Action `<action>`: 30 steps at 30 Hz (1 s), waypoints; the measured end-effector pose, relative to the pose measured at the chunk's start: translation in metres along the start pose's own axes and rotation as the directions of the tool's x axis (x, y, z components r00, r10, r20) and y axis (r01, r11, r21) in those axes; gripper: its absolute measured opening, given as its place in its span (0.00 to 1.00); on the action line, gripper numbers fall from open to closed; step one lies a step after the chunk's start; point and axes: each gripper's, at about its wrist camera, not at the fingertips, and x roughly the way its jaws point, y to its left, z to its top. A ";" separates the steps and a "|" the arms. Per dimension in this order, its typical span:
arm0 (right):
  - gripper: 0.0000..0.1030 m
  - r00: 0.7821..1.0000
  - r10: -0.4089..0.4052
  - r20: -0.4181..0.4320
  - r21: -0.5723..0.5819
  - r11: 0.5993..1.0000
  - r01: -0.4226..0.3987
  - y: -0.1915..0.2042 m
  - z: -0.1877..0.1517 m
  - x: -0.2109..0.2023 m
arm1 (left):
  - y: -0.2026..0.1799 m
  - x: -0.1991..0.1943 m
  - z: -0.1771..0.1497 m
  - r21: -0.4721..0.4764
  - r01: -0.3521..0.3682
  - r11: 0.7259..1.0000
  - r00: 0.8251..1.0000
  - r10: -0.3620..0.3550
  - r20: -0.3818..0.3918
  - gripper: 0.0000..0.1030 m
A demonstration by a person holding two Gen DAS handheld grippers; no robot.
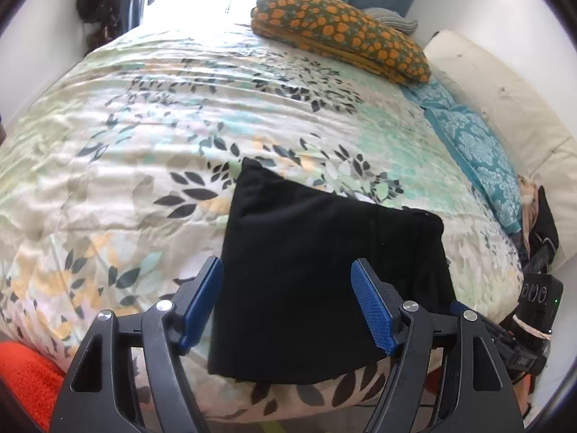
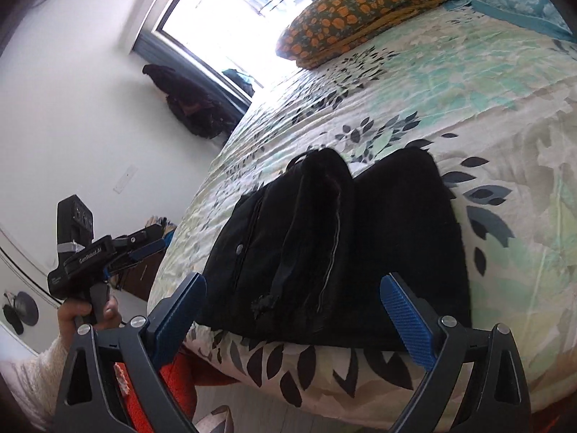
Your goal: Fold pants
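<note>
From the left wrist, the black pants (image 1: 324, 274) lie folded near the bed's (image 1: 144, 126) front edge. The left gripper (image 1: 288, 299) is wide open, empty. From the right wrist, the right gripper (image 2: 292, 306) is wide open too, just before the pants (image 2: 342, 249).

A leaf-print bedspread (image 1: 144, 137) carries an orange-flowered cushion (image 1: 339, 32) and teal pillow (image 1: 476, 155) near the window (image 2: 230, 11).

Black triangular frames with cut-outs, round silver screws and blue ribbed pads are seen on the left gripper (image 1: 286, 301) and right gripper (image 2: 294, 319), while beside the latter's frame a bare-skinned hand (image 2: 84, 315) and a cream knitted sleeve (image 2: 27, 379) are seen.
</note>
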 end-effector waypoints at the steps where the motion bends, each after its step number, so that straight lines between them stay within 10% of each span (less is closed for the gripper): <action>1: 0.94 0.998 -0.055 -0.042 -0.025 0.998 0.054 0.006 0.000 0.014 | 0.009 0.003 -0.007 -0.023 -0.013 1.000 1.000 0.013 -0.006 0.73; 4: 0.88 0.983 -0.136 -0.120 -0.020 0.991 0.134 0.009 0.004 0.043 | 0.024 0.010 -0.025 -0.051 -0.042 0.998 0.999 0.041 -0.027 0.73; 6: 0.36 0.979 -0.142 -0.145 -0.009 0.990 0.142 0.010 0.009 0.049 | 0.029 0.012 -0.031 -0.062 -0.050 0.997 0.998 0.048 -0.033 0.73; 8: 0.23 0.983 -0.127 -0.135 -0.032 0.992 0.124 0.020 0.017 0.042 | 0.030 0.012 -0.033 -0.058 -0.057 0.997 0.998 0.055 -0.031 0.73; 13: 0.21 0.999 0.025 -0.022 -0.013 1.000 -0.025 0.033 0.047 -0.018 | 0.026 0.004 -0.029 -0.041 -0.046 0.998 0.999 0.046 0.005 0.73; 21: 0.21 0.983 -0.129 -0.130 0.154 0.977 0.148 -0.075 0.024 -0.012 | -0.004 0.024 -0.039 0.063 -0.037 0.997 0.999 0.039 -0.034 0.73; 25: 0.40 0.997 -0.055 -0.047 0.271 0.960 0.065 -0.096 0.013 -0.026 | -0.020 0.027 -0.050 0.144 -0.052 0.988 0.998 0.058 -0.039 0.73; 30: 0.56 0.977 -0.193 0.089 0.165 0.970 0.177 -0.068 0.035 -0.073 | -0.038 0.022 -0.048 0.218 -0.071 0.973 0.997 0.070 0.012 0.73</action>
